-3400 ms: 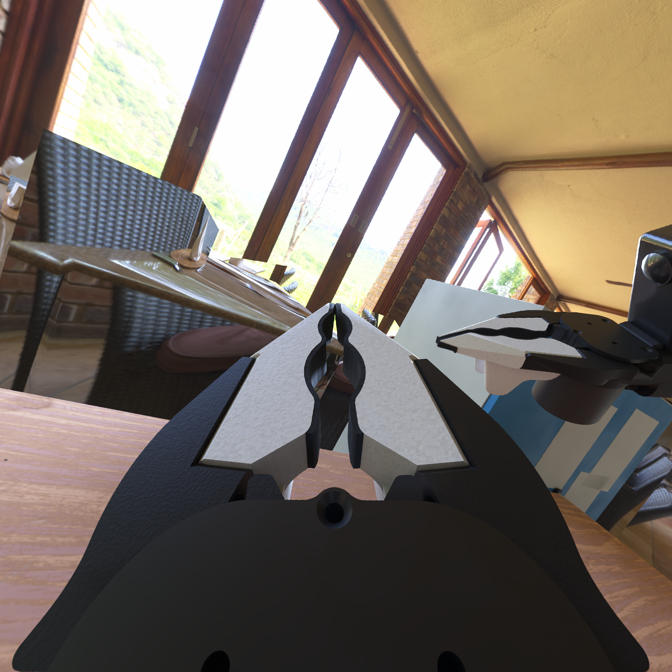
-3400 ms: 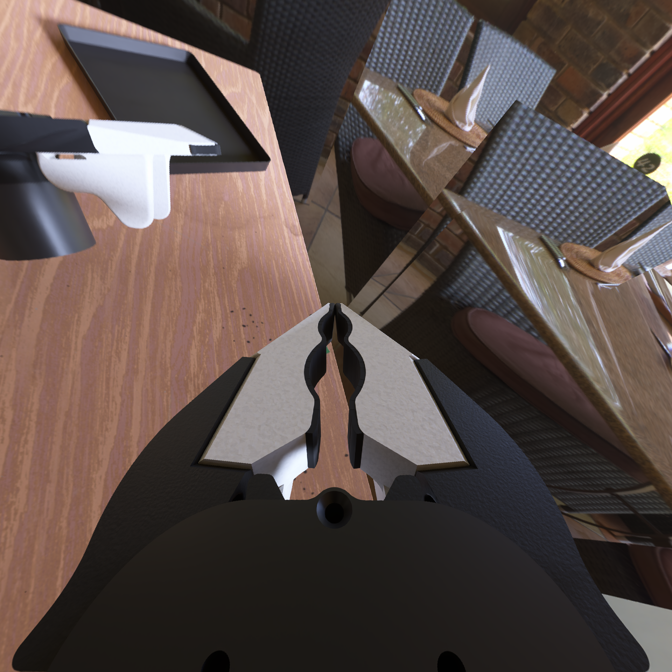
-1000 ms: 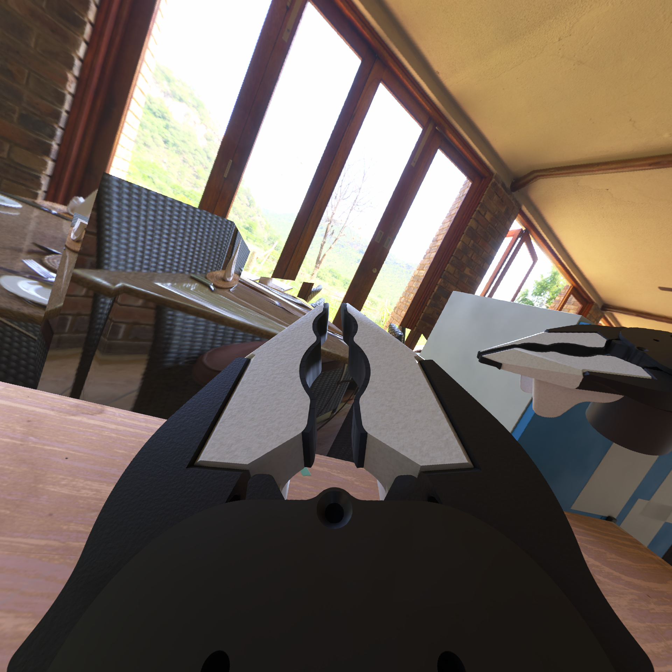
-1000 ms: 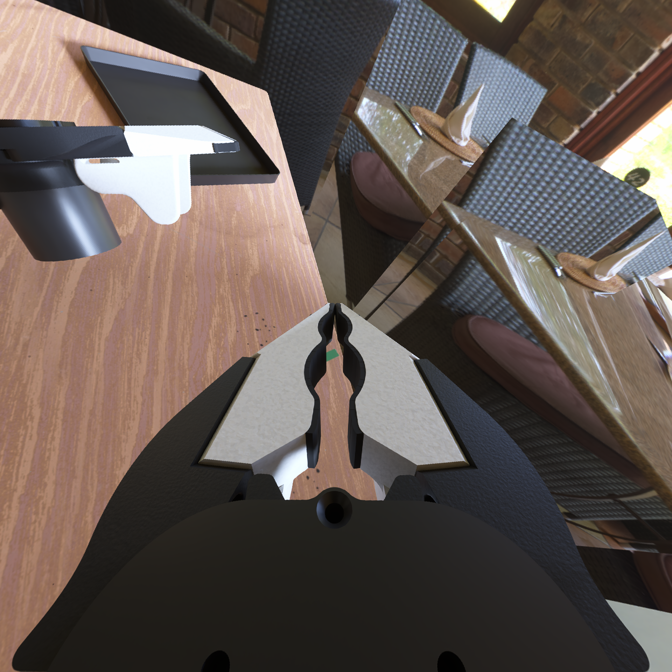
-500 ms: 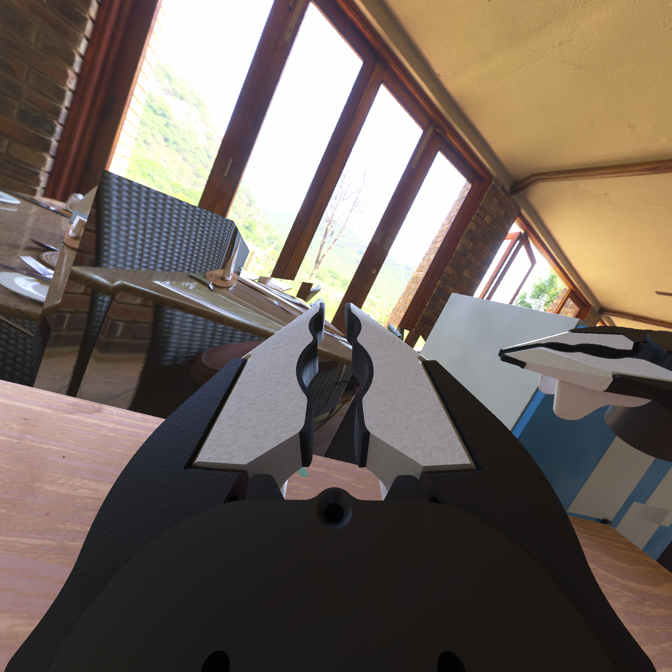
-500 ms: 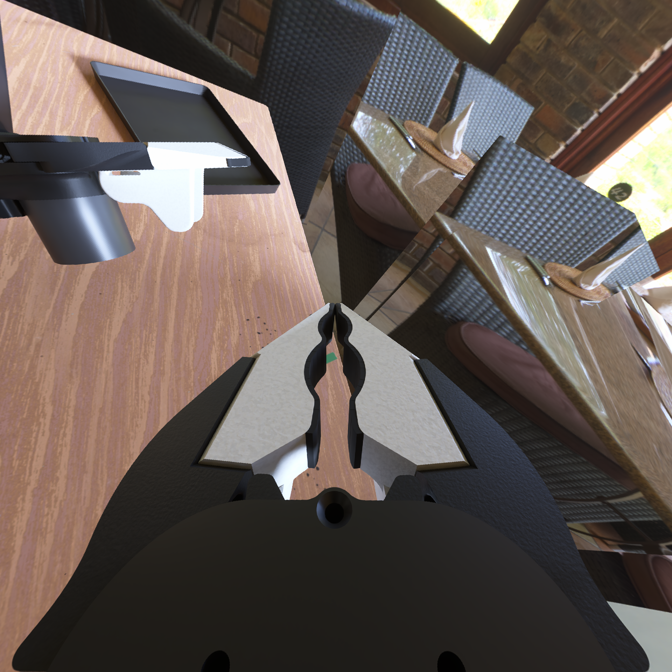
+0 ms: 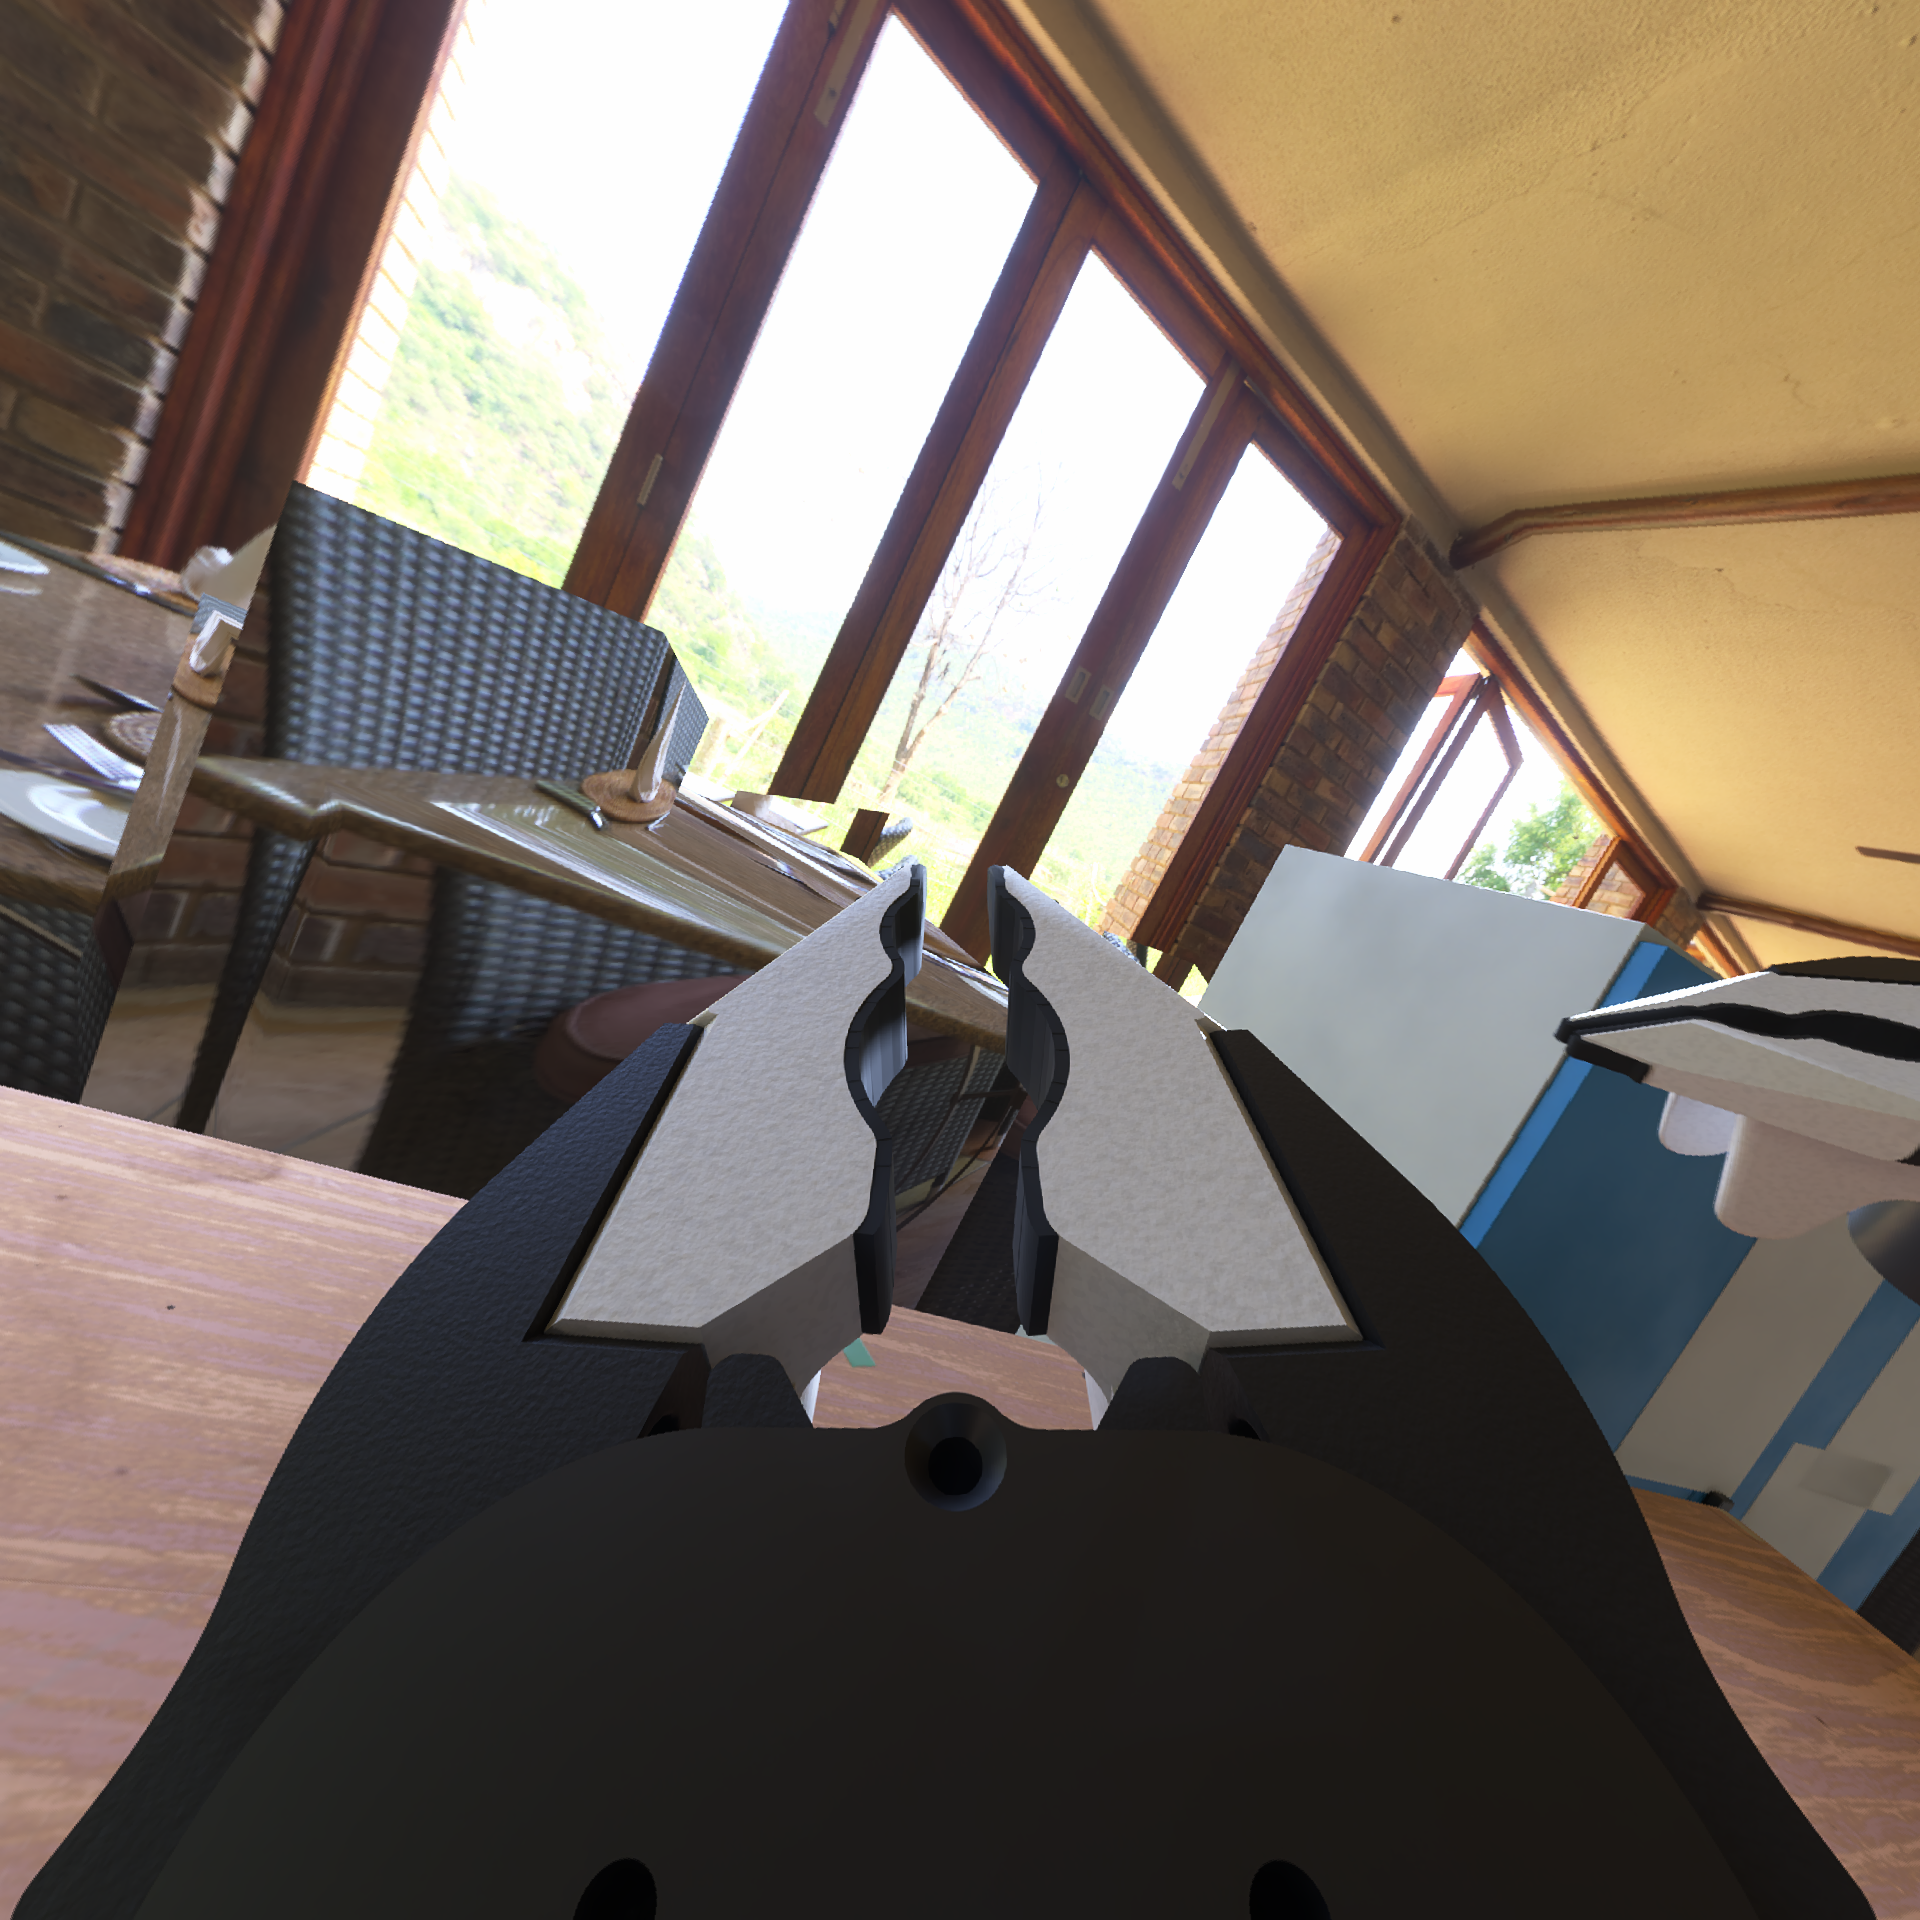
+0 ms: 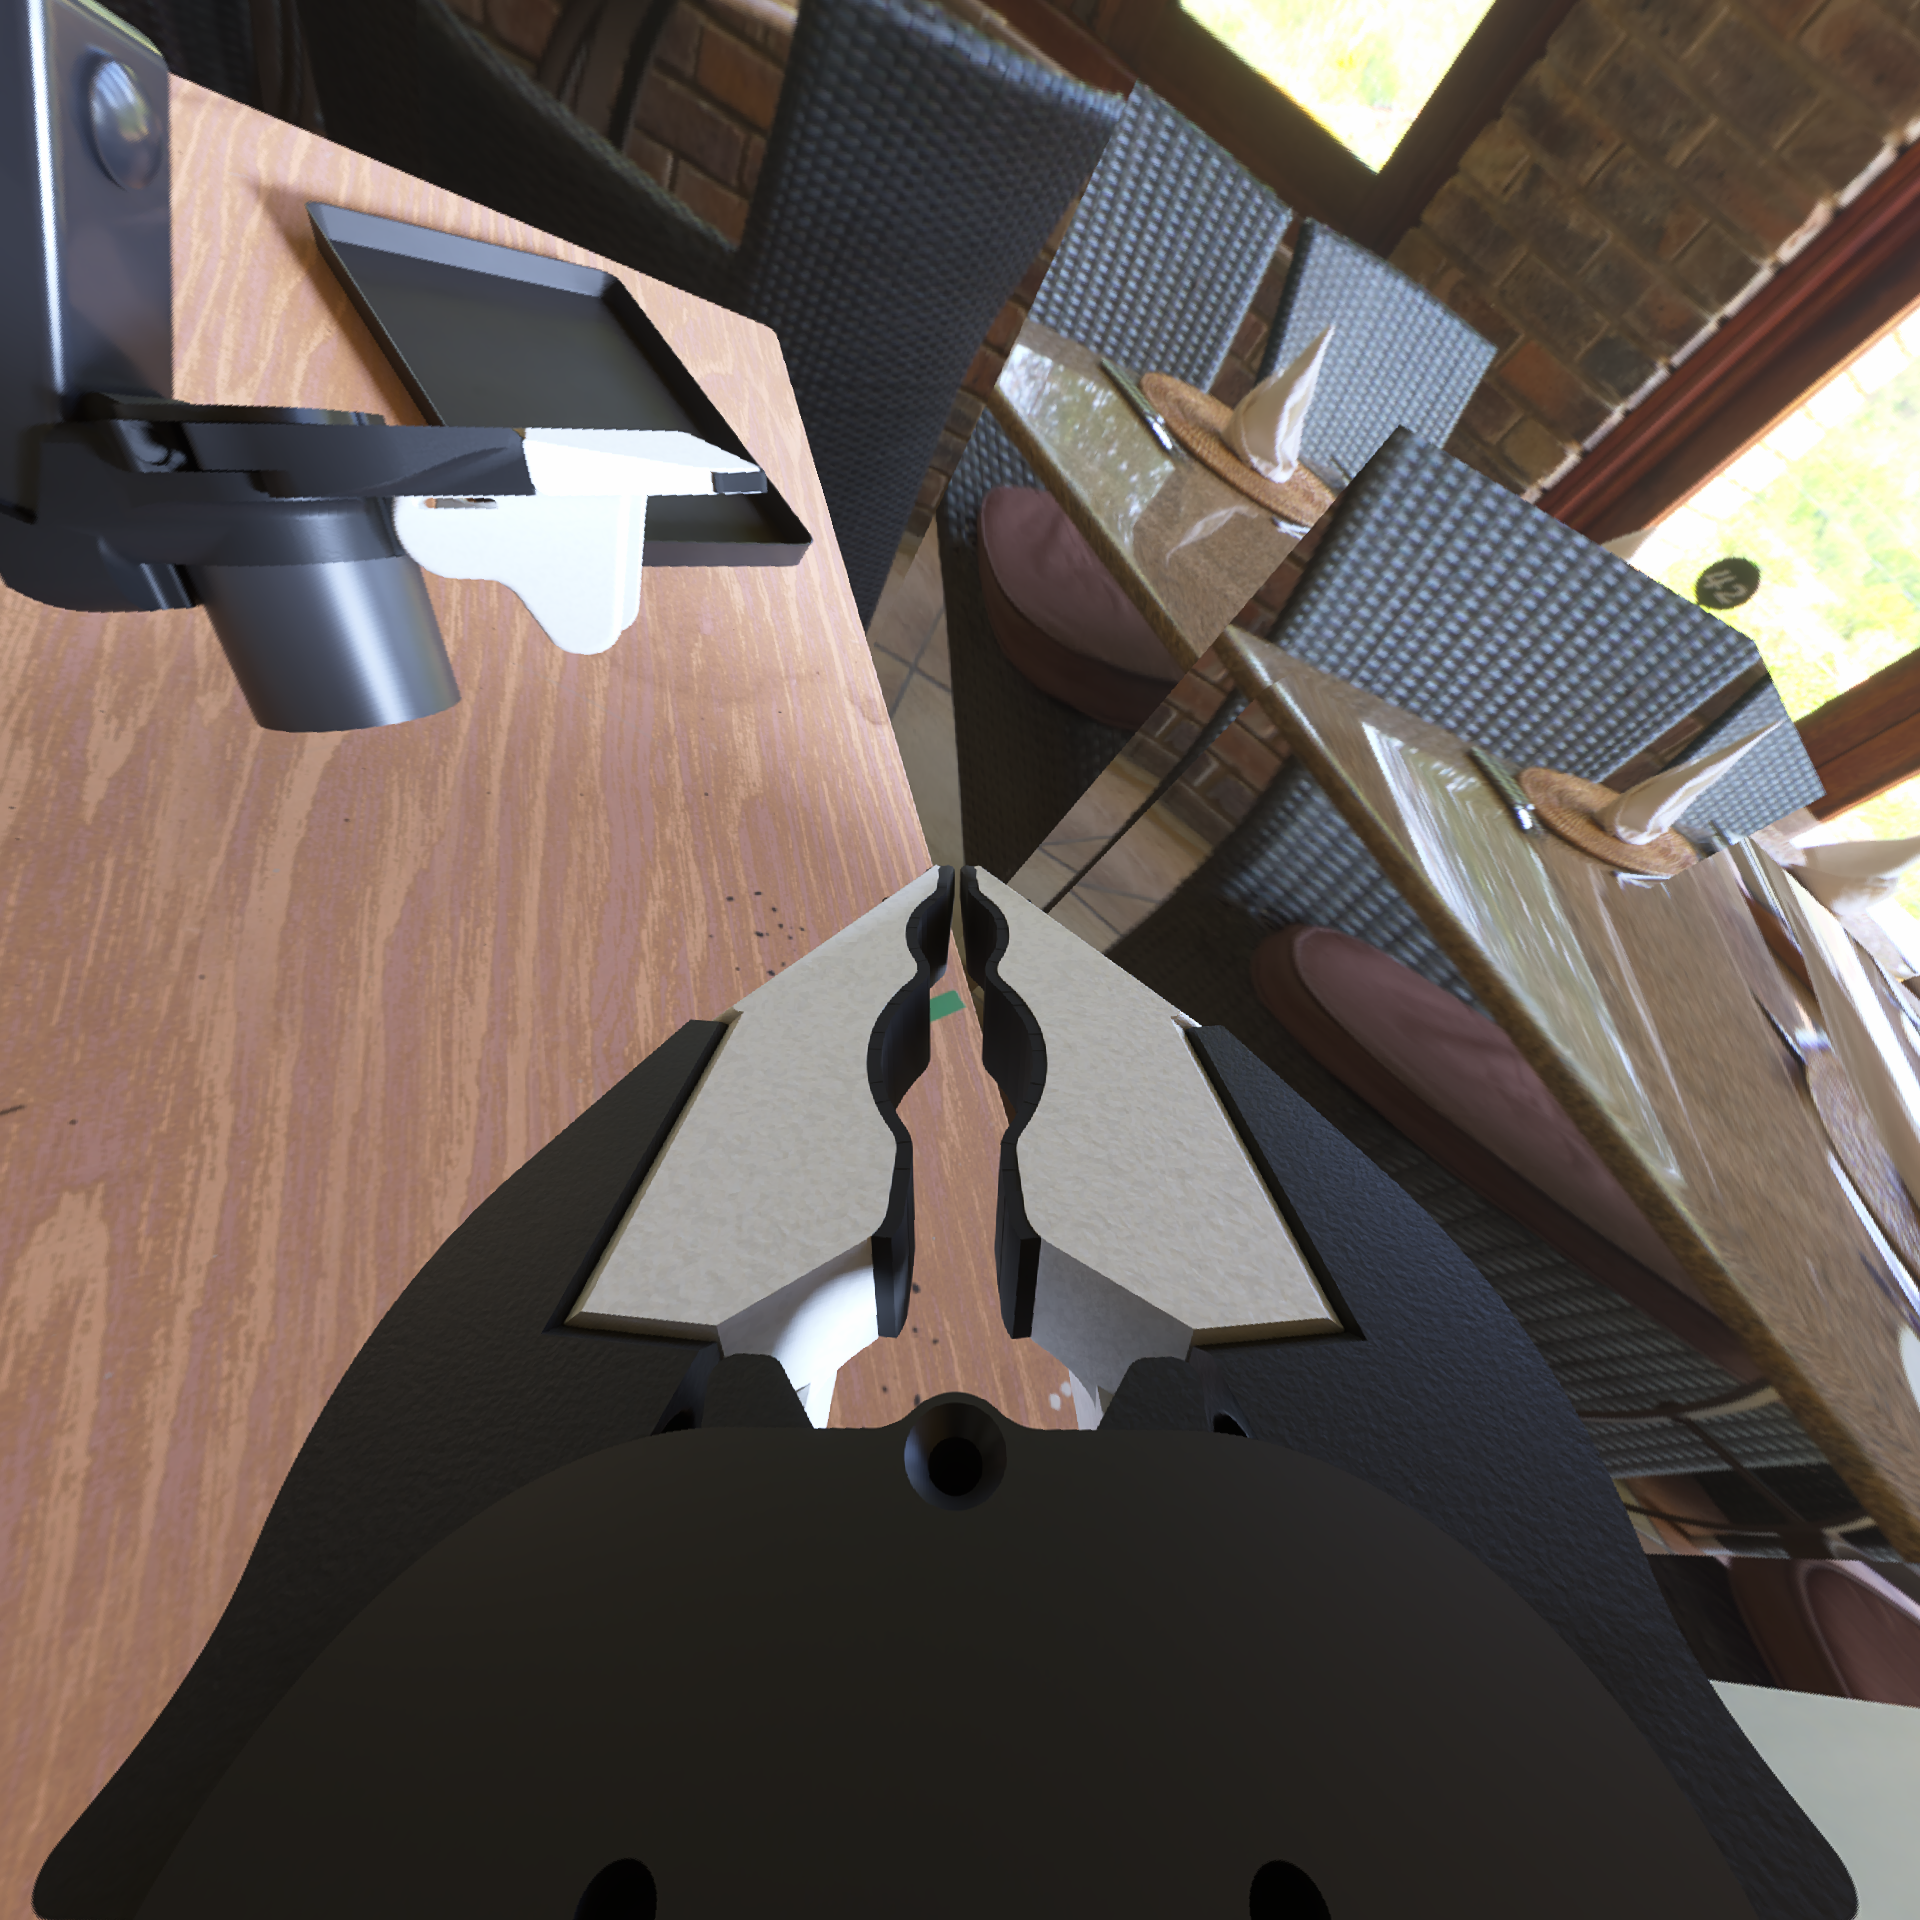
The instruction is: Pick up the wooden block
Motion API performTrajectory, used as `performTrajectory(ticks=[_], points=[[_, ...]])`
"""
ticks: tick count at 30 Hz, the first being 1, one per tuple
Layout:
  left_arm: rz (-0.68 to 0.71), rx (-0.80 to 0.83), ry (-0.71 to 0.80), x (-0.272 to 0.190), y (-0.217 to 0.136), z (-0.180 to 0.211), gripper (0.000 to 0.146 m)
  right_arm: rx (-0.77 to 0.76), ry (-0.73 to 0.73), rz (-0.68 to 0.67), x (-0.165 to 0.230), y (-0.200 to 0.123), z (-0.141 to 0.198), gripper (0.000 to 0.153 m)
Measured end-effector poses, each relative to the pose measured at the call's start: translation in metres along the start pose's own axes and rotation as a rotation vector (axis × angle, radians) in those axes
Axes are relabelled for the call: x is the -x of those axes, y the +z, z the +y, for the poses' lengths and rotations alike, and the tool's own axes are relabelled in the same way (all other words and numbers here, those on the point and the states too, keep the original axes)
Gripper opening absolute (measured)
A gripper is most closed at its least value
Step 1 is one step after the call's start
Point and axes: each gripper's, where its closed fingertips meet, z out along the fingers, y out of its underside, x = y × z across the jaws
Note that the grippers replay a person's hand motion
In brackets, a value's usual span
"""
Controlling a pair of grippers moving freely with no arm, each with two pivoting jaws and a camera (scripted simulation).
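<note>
Hovering over the wood-grain counter [image 8: 312, 1039], left black-and-white gripper [image 7: 954, 894] jaws parting narrowly, right black-and-white gripper [image 8: 954, 883] jaws closed empty, wooden block unseen, presumably searching.

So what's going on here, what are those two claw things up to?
Two grippers hang over a wooden table, neither holding anything. The left gripper has its fingers slightly parted; the right gripper has its tips nearly together. A black tray lies empty at the table's far corner. No wooden block is in view, so picking it up has not begun.
</note>
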Motion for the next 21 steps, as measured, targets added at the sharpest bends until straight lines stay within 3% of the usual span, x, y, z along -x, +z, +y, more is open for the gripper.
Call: performTrajectory(ticks=[5,21], points=[[0.004,-0.002,-0.003,0.000,0.000,-0.001,0.013,-0.001,0.001,-0.014,0.009,-0.016,0.002,0.003],[0.026,0.001,-0.036,-0.003,0.001,-0.002,0.013,0.056,0.065,-0.034,0.061,-0.097,0.070,0.008]])
